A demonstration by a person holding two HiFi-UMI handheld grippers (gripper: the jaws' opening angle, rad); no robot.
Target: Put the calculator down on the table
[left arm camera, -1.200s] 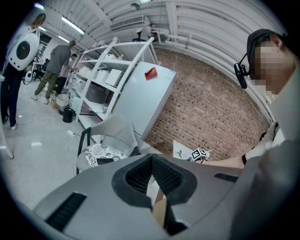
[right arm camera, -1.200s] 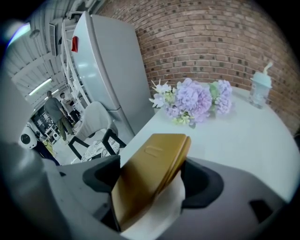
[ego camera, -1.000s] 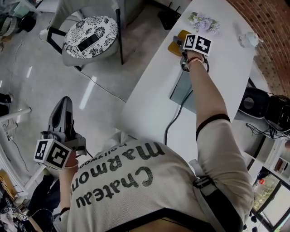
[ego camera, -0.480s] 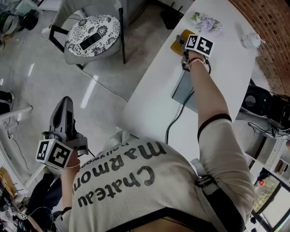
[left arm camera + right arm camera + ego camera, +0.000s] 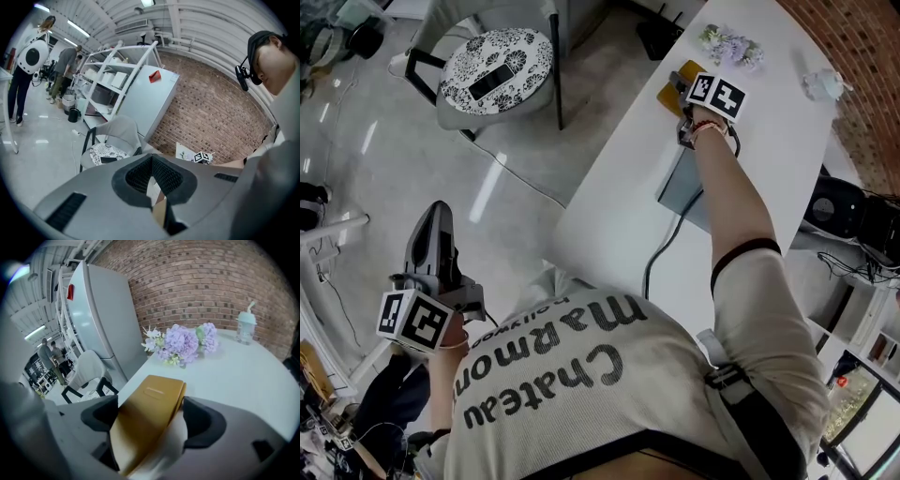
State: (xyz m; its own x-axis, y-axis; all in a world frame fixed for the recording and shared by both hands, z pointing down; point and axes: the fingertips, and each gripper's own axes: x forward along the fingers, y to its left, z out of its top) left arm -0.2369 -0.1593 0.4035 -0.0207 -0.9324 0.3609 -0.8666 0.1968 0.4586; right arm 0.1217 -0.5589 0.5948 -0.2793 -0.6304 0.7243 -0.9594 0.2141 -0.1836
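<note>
Yellow calculator (image 5: 147,418) at the white table's (image 5: 243,376) edge, between the right gripper's (image 5: 152,416) wide jaws.
Jaws have just been opening, right pad clear of it. Lilac flowers (image 5: 180,345) and a lidded cup (image 5: 246,326) beyond; brick wall (image 5: 197,282), grey fridge (image 5: 101,319). Left gripper (image 5: 152,180), closed and empty, hangs over glossy floor (image 5: 516,178) near 1 patterned chair (image 5: 492,75).

Smooth matt plastic calculator (image 5: 150,408), smooth-topped table (image 5: 234,376).

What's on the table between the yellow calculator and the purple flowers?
Nothing; the right gripper view shows only bare table between calculator and flowers.
</note>
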